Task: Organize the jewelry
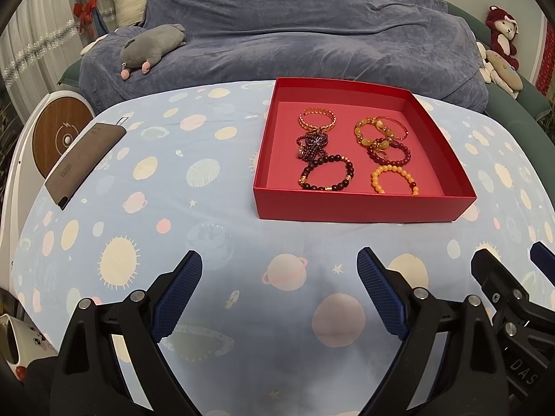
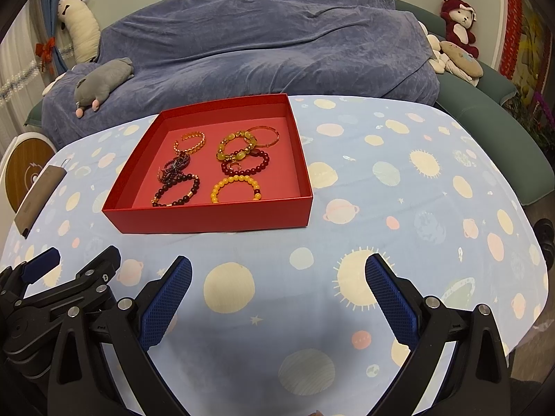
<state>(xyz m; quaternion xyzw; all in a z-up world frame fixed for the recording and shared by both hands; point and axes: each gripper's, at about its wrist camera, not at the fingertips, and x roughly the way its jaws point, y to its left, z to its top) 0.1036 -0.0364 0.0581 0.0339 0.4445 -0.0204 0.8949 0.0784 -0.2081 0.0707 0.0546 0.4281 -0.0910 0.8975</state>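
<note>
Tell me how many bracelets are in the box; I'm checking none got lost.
7, all in the red box: three down the left, four down the right, some overlapping. A small ring may lie among them.

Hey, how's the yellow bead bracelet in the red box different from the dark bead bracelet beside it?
The yellow bead bracelet is bright yellow-orange with a few dark red beads; the dark bead bracelet is near-black with gold spacers. The yellow one lies in the box's right column, the dark one in the left. Both lie flat in the front row of the red cardboard box, apart from each other.
</note>
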